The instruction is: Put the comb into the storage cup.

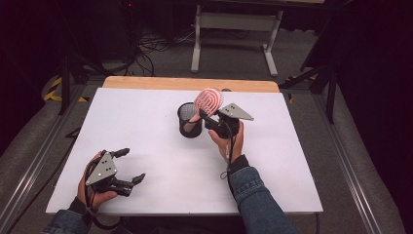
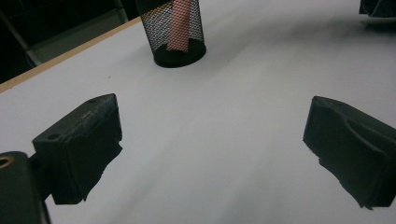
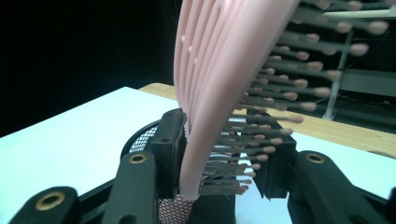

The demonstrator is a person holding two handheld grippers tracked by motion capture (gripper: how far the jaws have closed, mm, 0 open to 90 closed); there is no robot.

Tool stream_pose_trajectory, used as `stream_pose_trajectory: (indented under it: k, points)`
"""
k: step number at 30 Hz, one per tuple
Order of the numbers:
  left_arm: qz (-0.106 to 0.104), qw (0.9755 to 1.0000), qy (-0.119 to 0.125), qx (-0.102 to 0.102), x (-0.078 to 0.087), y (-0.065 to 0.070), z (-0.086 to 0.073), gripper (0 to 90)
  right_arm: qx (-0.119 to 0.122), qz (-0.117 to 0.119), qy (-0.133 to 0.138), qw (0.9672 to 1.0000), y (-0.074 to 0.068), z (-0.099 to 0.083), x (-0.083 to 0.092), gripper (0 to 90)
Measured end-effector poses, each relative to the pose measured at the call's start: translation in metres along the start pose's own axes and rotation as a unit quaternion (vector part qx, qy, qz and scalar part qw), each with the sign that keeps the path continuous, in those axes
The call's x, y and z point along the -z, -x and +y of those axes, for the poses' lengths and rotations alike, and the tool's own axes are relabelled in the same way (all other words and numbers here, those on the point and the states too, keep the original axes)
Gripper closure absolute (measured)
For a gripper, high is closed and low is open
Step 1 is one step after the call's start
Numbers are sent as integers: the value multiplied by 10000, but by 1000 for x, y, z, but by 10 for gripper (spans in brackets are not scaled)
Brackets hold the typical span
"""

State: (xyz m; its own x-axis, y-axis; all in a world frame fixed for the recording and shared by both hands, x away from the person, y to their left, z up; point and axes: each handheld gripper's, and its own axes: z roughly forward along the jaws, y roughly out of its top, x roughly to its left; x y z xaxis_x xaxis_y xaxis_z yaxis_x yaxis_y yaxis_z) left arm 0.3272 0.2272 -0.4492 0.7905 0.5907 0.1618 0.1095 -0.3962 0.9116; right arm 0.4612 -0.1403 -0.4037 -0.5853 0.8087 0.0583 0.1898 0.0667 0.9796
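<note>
Pink hairbrush (image 3: 219, 79) bristles crowd the right gripper view, where the right gripper's (image 3: 219, 172) two black fingers are clenched on the brush head: one pad lies against its smooth ribbed back, the other presses into the bristle tips. Below the fingers sits the rim of the black mesh cup (image 3: 140, 140), and the lower end of the brush reaches down inside it.

From the high view, the right gripper (image 1: 210, 118) is held over the middle of the white bench (image 1: 146, 126), just beside the mesh cup (image 1: 189, 121). The hairbrush (image 1: 208, 101) leans tilted, its oval head above and to the right of the cup's mouth, its handle down in the cup. In the left gripper view the pink handle (image 2: 180, 25) shows through the mesh, reaching close to the cup's base.

At the near left corner of the bench, well apart from the cup, rests the left gripper (image 1: 132, 165). Its fingers are released and spread wide, with bare bench surface between them and nothing held.
</note>
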Motion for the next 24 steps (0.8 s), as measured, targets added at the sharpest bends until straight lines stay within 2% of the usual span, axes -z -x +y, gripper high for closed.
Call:
stream_pose_trajectory:
  k: [10,24]
  points:
    - [-7,10000,-11,0,0,0,0,54,212,-89,-116,9997,-1,-4,-1,576]
    - [-17,10000,-27,5,-1,0,0,54,352,-133,-192,9991,-1,-5,3,556]
